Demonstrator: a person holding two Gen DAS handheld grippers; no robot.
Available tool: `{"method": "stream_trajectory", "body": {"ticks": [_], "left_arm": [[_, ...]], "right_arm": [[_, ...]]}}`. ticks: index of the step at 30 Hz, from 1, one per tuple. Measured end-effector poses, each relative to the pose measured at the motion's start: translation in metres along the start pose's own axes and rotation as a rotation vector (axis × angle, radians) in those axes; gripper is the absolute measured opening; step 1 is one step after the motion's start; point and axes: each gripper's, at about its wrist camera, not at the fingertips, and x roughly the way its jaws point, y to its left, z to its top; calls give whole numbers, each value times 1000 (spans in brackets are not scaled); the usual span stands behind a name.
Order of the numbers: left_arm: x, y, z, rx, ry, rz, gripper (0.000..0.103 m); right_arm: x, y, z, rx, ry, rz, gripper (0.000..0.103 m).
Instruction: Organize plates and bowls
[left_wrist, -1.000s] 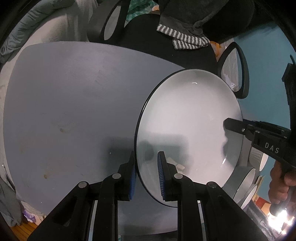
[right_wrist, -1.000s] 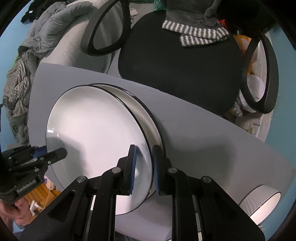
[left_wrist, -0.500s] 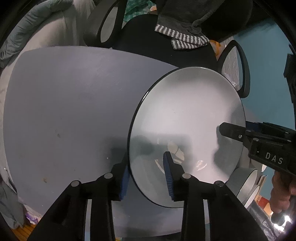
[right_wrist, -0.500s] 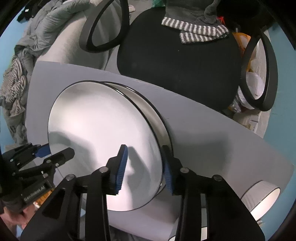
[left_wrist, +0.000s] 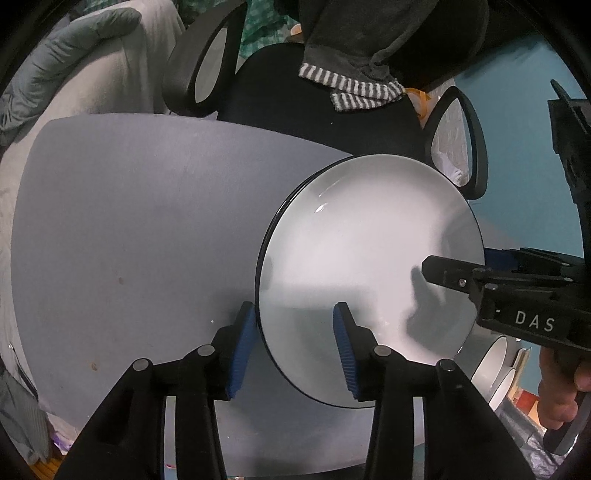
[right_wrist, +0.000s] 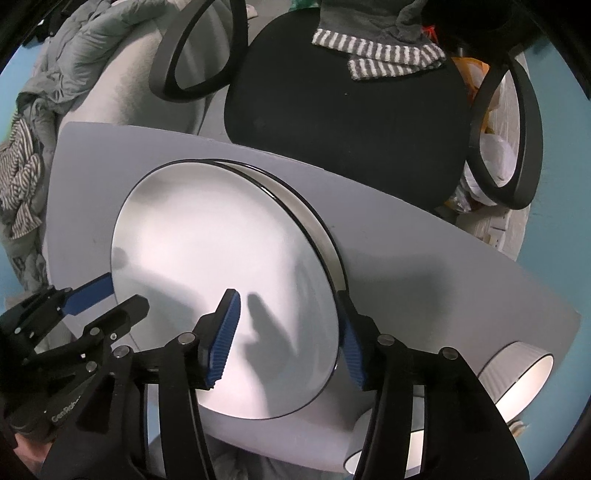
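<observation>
The top plate lies on a second plate on the grey bench. The left gripper straddles the top plate's near-left rim, its blue fingers opening, one outside the edge and one over the white face, neither pressing on it. The right gripper straddles the opposite rim the same way, fingers spreading, plate edge loose between them. A ribbed white bowl stands at the bench's right corner, well apart.
</observation>
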Motion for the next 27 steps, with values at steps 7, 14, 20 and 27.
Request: {"method": "stream_trajectory", "body": {"ticks": [7, 14, 20, 27], "left_arm": [[-5, 0, -3, 2, -15, -19, 43], [-18, 3, -10, 13, -42, -24, 43], [-34, 6, -20, 31, -84, -4, 50], [-61, 8, -42, 74, -154, 24, 58]], "right_arm": [[-4, 7, 1, -31, -19, -110, 60], [-12, 9, 0, -35, -43, -109, 60], [-22, 14, -10, -36, -84, -140, 60], [-42, 20, -26, -34, -159, -177, 60]]}}
